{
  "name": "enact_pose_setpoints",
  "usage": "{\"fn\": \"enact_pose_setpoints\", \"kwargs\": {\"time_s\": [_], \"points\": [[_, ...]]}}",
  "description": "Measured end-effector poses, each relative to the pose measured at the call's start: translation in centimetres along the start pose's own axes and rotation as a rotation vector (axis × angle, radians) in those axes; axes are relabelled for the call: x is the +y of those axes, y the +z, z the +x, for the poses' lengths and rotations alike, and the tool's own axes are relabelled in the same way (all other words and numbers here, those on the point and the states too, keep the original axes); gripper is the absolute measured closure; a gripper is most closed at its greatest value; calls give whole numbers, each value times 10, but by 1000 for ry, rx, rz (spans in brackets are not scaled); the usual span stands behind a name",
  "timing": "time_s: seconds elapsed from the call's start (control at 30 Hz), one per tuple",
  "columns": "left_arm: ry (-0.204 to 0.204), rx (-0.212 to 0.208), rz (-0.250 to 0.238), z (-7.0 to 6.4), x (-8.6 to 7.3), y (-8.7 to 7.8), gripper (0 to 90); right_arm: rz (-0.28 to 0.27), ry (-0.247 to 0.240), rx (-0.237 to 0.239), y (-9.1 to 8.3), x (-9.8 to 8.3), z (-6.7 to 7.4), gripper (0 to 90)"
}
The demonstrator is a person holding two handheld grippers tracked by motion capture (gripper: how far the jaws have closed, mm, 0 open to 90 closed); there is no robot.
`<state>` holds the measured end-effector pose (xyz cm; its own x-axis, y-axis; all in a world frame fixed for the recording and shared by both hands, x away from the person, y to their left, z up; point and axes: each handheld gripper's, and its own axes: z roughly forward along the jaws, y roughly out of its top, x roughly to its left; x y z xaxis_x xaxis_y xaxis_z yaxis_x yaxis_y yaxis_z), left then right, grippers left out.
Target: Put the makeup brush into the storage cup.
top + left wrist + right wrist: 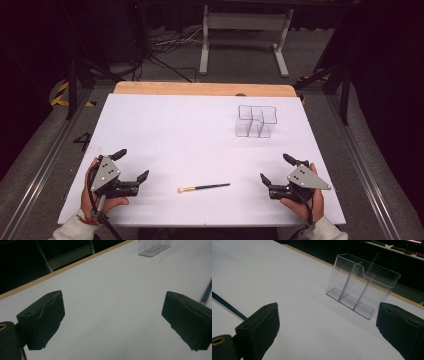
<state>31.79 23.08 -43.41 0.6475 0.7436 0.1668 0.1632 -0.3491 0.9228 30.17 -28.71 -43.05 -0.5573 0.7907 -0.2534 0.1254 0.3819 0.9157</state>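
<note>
Left gripper (129,163): held low at the near left of the table (165,130); jaws spread wide, nothing between them.
Right gripper (273,168): held low at the near right; jaws spread wide, empty.
Brush (204,188): lying flat near the front edge, between the grippers, apart from both; dark handle, pale bristle end pointing left.
Clear organiser (256,121): upright, far right; three compartments.
</note>
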Motion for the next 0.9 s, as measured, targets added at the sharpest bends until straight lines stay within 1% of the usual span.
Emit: {"fn": "enact_pose_setpoints", "kwargs": {"time_s": [0.03,0.13,0.17,0.23,0.3,0.37,0.4,0.43,0.53,0.6,0.73,0.8,0.87,0.9], "points": [[-8,-4,-1,0,0,0,52,2,-1,-2,0,0,0,56],[-5,0,2,0,-1,-1,53,1,3,4,0,1,0,56],[-11,-10,-1,0,-1,-2,53,0,6,5,0,2,0,56],[-11,-7,-1,-1,-1,-1,54,4,-2,10,1,2,2,56],[-12,-18,0,0,-2,-2,54,5,-8,13,2,3,2,55],[-13,-15,4,-1,-2,-2,53,7,-7,14,3,4,3,55],[-16,-18,1,0,-3,-2,53,-4,-8,19,4,6,3,54],[-11,-18,1,0,-3,-3,53,-5,-12,16,4,6,3,54],[-20,-17,-7,-1,-3,-5,52,-11,-13,19,5,8,3,54],[-10,-11,-4,-2,-4,-6,51,-16,-17,15,5,10,3,53],[-14,-5,3,-2,-5,-8,50,-35,-24,16,6,13,4,52],[-10,5,13,-1,-6,-8,50,-33,-30,39,9,16,4,52],[-25,-4,7,-1,-7,-8,51,-20,-48,66,12,21,6,53],[-25,-6,9,-1,-7,-7,51,-16,-51,74,13,22,7,54]]}}
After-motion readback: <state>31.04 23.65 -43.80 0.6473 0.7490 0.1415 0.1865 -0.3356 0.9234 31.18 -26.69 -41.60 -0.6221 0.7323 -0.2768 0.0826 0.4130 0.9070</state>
